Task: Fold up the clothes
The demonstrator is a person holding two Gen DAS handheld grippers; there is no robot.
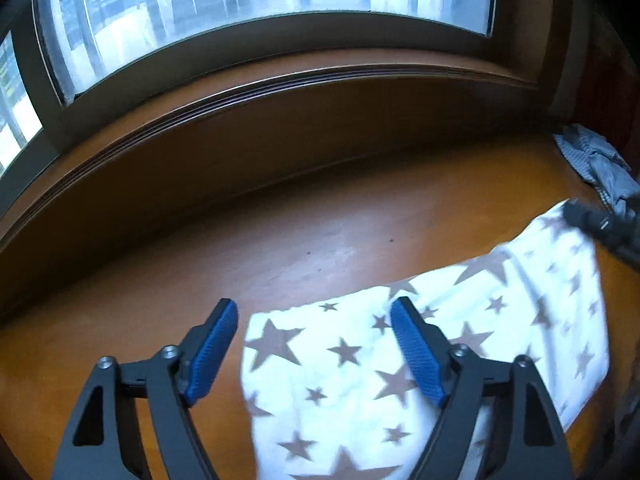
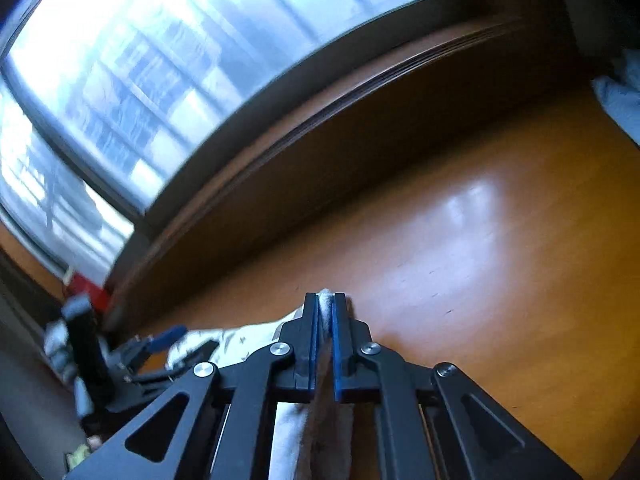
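A white cloth with brown stars [image 1: 360, 368] lies folded on the orange wooden surface [image 1: 280, 240]. My left gripper [image 1: 316, 320] is open above the cloth's left end, its blue pads wide apart and empty. My right gripper [image 2: 326, 300] is shut on an edge of the star cloth [image 2: 326, 304], which hangs below the pads. In the left wrist view the right gripper [image 1: 576, 210] shows dark at the cloth's far right corner. In the right wrist view the left gripper [image 2: 176, 340] shows at the lower left over the cloth [image 2: 240, 340].
A grey-blue crumpled garment [image 1: 600, 164] lies at the back right corner; it also shows in the right wrist view [image 2: 620, 96]. A dark wooden sill [image 1: 280, 128] and a window [image 1: 240, 8] run along the back. A red object [image 2: 90, 284] stands at the left.
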